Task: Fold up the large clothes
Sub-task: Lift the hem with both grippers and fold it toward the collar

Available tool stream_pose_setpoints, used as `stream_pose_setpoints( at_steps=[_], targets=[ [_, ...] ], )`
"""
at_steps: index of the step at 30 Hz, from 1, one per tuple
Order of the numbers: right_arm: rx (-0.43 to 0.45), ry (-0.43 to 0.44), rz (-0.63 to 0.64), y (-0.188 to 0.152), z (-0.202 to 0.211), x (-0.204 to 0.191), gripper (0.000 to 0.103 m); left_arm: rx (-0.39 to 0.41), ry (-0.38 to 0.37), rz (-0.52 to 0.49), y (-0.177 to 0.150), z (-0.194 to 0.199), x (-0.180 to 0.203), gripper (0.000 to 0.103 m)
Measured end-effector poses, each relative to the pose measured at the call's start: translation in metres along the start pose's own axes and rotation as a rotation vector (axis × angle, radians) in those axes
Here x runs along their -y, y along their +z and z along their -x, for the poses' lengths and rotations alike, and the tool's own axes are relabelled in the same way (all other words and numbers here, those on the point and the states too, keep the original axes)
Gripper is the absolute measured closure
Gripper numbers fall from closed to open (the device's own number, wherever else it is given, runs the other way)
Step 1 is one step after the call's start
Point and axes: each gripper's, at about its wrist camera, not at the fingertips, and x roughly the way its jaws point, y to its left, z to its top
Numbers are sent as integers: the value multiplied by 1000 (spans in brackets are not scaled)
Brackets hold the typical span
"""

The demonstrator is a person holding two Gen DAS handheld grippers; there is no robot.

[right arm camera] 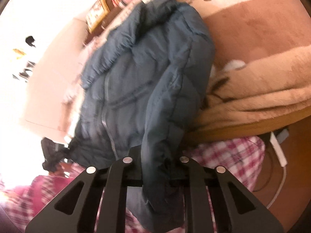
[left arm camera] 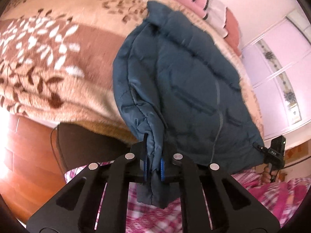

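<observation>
1. At the far left of the left wrist view, an orange-brown wooden floor (left arm camera: 25, 155) shows below the edge of the bed.
2. A plush tan blanket (left arm camera: 48, 62) with brown and white leaf patterns covers the bed and fills the upper left of that view.
3. In the middle, the left hand-held gripper (left arm camera: 153, 168) is clamped on a sleeve cuff of the dark teal puffer jacket (left arm camera: 184, 81); the blue pads press the padded fabric from both sides, and the cuff end hangs out below the jaws.
4. The jacket body lies front up on the blanket, its zipper running up the middle and its collar at the far end, away from the camera.
5. Below both grippers, pink and white checked fabric (left arm camera: 272, 198) shows; whether it is clothing or bedding I cannot tell.
6. At the right of the left wrist view, the other gripper's black body sits by the jacket hem, with pale wardrobe doors (left arm camera: 276, 68) behind it.
7. In the right wrist view, the right hand-held gripper (right arm camera: 155, 167) is closed on the jacket's other sleeve (right arm camera: 165, 104), which runs from the shoulder down between the jaws and bunches below them.
8. To the right, the blanket's folded edge hangs over the bed, and a white cable (right arm camera: 279, 155) lies on the floor.
</observation>
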Motion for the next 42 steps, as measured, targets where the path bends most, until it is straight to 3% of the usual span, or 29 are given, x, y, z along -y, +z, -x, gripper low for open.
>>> stream_pose_setpoints(
  at_steps=[7, 15, 24, 42],
  targets=[
    [125, 130, -16, 17, 34, -24, 88, 175, -89, -80, 27, 57, 40, 95],
    [266, 223, -10, 31, 77, -50, 89, 314, -117, -150, 40, 111, 64, 95],
    [284, 213, -29, 3, 96, -53, 89, 295, -126, -193, 12, 133, 59, 95],
    [345, 267, -60, -40, 127, -51, 89, 344, -160, -208, -23, 174, 56, 94]
  ],
)
